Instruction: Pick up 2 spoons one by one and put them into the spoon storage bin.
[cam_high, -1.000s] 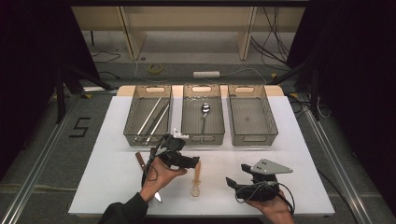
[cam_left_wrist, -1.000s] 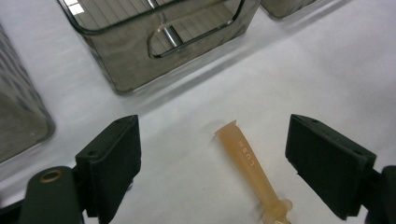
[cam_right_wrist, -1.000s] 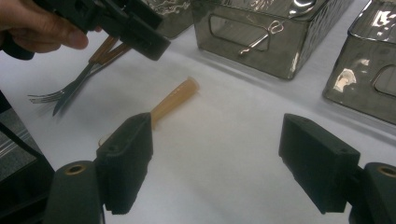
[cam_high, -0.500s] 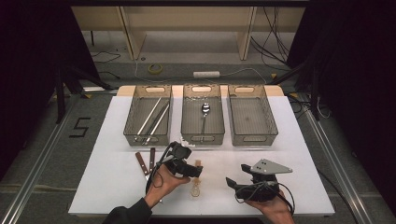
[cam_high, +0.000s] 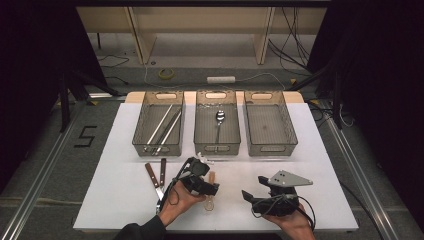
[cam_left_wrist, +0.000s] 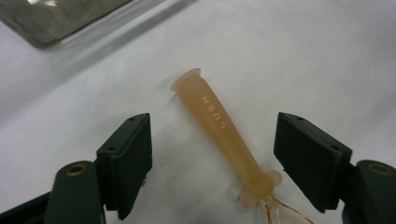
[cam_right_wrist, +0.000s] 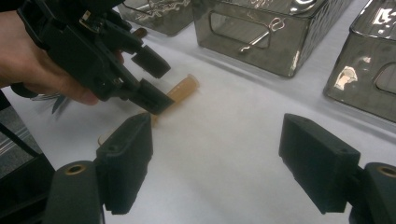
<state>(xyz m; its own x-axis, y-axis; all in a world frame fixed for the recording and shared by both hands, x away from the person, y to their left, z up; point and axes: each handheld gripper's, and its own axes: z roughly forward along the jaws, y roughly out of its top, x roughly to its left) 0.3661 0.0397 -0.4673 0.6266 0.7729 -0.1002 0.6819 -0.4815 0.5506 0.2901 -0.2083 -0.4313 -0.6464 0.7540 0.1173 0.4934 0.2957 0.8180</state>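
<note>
A beige plastic utensil (cam_high: 211, 176) lies on the white table (cam_high: 125, 200), its handle (cam_left_wrist: 219, 123) stamped with letters. My left gripper (cam_high: 212, 188) hangs low over it, jaws on either side of the handle. They have just been closing, but both pads still stand clear of the handle. The right gripper view shows the left gripper (cam_right_wrist: 150, 79) straddling the utensil (cam_right_wrist: 184, 86). My right gripper (cam_high: 247, 196) rests near the front edge, open (cam_right_wrist: 217, 140) with nothing between its jaws.
Three smoky plastic trays stand in a row behind: the left tray (cam_high: 140, 142) holds long metal pieces, the middle tray (cam_high: 200, 140) a metal spoon (cam_high: 219, 120), the right tray (cam_high: 290, 142) nothing. Two brown-handled knives (cam_high: 155, 172) lie left of my left hand.
My left gripper has sunk and shifted right over the beige utensil, and its jaws have narrowed around the handle. The right gripper has not moved.
</note>
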